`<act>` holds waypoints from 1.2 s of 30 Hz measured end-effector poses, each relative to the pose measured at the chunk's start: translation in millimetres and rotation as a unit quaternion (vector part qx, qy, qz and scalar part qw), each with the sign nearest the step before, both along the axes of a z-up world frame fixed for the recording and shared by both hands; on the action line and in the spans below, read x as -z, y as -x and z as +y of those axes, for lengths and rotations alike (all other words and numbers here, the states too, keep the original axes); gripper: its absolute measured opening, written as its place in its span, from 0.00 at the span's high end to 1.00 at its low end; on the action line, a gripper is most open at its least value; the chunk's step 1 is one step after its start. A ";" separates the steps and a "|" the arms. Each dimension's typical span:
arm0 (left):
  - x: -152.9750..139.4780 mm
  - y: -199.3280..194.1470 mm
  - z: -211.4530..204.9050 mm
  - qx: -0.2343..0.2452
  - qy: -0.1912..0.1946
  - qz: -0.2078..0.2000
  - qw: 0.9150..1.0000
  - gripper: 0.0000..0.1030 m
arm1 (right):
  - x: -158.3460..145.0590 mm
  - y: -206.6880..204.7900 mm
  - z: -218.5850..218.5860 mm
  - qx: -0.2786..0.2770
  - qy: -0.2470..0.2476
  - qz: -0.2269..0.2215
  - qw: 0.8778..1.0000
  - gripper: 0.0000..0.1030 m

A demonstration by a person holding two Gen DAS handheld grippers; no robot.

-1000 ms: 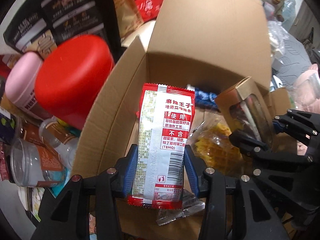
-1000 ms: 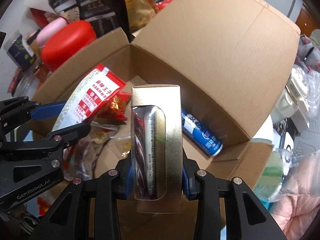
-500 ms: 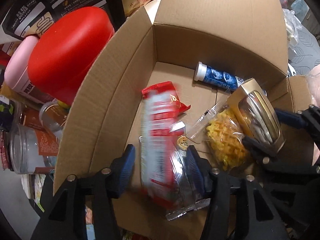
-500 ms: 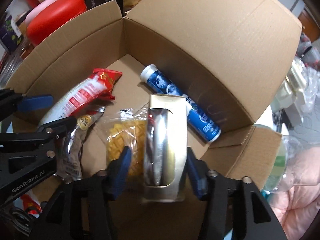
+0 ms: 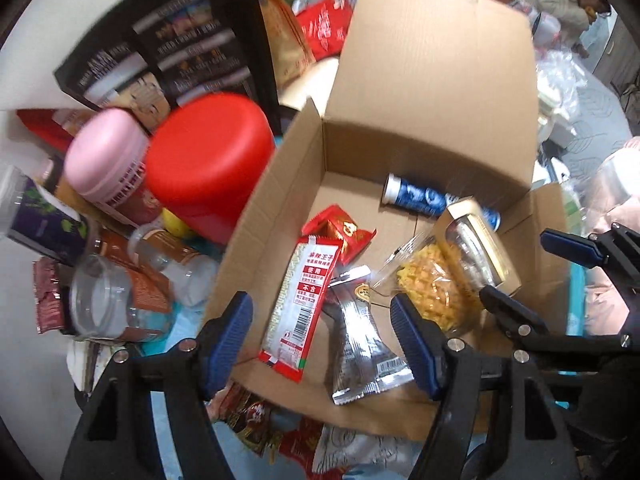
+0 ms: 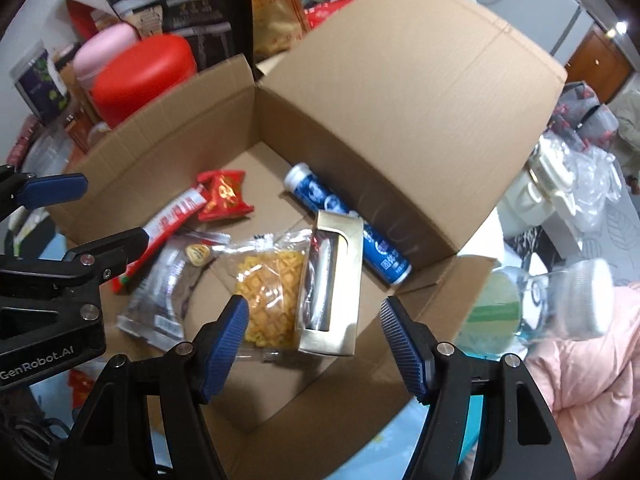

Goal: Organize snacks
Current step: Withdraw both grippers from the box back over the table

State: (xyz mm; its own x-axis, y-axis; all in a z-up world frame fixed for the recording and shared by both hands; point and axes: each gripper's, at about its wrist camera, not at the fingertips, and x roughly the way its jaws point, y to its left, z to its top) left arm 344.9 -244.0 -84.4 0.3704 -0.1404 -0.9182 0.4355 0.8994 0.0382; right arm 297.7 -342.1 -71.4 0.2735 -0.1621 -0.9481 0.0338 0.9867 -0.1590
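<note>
The cardboard box [image 6: 400, 92] is standing open, its tall back flap rising behind and a lower wall at the left pressing close to a red-lidded jar [image 5: 208, 160] and a pink-lidded jar [image 5: 106, 156]. The box floor is lying bare toward the back left corner and at the near right corner.

The left gripper [image 5: 322, 340] is hovering over the near left of the box, its jaws opening with nothing pinched between them; the long red-and-white snack packet [image 5: 302, 304] is lying flat on the floor below, beside a silver pouch [image 5: 360, 344].

The right gripper [image 6: 312, 340] is hanging above the gold window box [image 6: 332, 280], jaws spread and clear of it. That box is leaning on the yellow waffle bag [image 6: 272, 292], with the blue tube [image 6: 344, 220] just behind.
</note>
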 end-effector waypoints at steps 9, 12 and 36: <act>-62.7 20.0 28.4 -0.020 0.032 -0.032 0.999 0.31 | -59.4 10.1 13.5 0.001 -0.006 -0.060 0.998 0.33; -84.8 30.9 37.8 -0.026 0.045 -0.048 0.997 0.31 | -79.2 16.6 18.2 0.001 -0.012 -0.078 0.997 0.33; -164.8 150.3 114.0 -0.060 0.076 -0.128 0.987 0.31 | -172.8 122.8 91.1 -0.052 -0.033 -0.158 0.986 0.33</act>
